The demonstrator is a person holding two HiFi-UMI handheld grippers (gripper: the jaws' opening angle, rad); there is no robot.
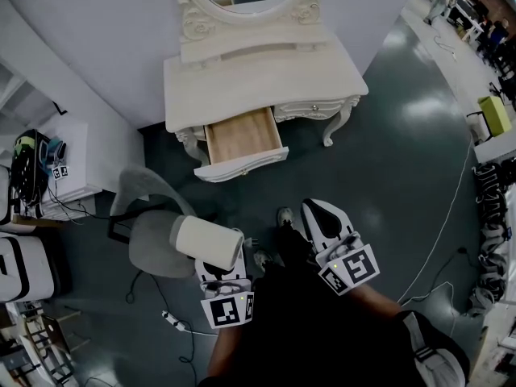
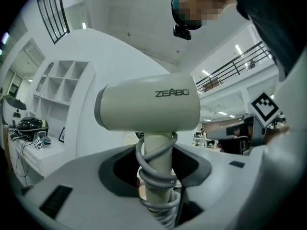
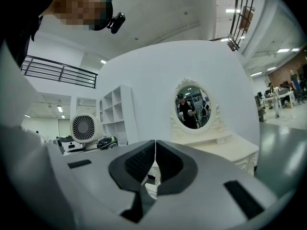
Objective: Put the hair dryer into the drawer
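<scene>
Head view: the hair dryer (image 1: 211, 242) sits left of centre in the lower frame, a cream cylindrical barrel, its handle clamped by the left gripper (image 1: 218, 268). The right gripper (image 1: 319, 210) is at lower centre-right. The drawer (image 1: 242, 135) stands open at upper centre, under the dressing table (image 1: 339, 79).

Left gripper view: hair dryer (image 2: 148, 107) at frame centre, upright; cream body, grey rear band, "ZEABO" lettering. A grey cord (image 2: 156, 176) coils round the handle. The left gripper (image 2: 156, 169) grasps that handle.

Right gripper view: the right gripper (image 3: 155, 164) is clenched, pads meeting, nothing between them. The dryer's round grille (image 3: 85, 127) shows at middle left.
</scene>
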